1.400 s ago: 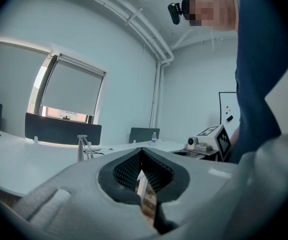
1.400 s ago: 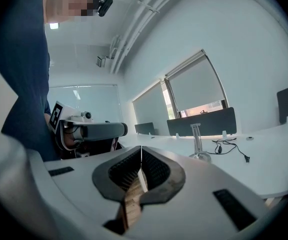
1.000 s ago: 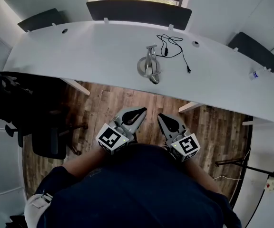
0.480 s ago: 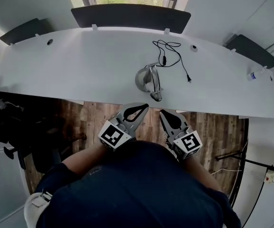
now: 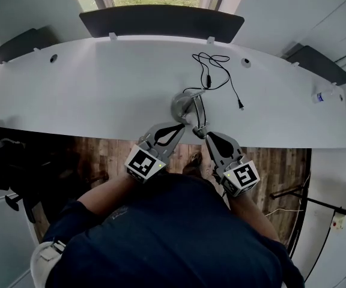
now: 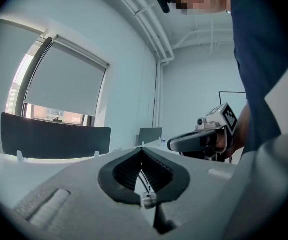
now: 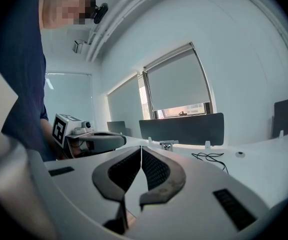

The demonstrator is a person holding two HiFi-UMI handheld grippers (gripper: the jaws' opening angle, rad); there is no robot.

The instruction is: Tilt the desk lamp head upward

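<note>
Although both pairs of jaws are closed on nothing, the desk lamp (image 5: pixel 184 105) stands directly ahead, its arm running toward me. My right gripper (image 5: pixel 209 138) is nearest its head (image 5: pixel 199 129), and my left gripper (image 5: pixel 179 128) flanks it.

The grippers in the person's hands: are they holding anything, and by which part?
Nothing is held. The left gripper and the right gripper are both shut with nothing between their jaws; the desk lamp is not gripped.

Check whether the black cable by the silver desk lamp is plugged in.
Unplugged. The thin black cable lies loose on the long white desk, and its plug end rests free on the desk top, in no socket.
</note>
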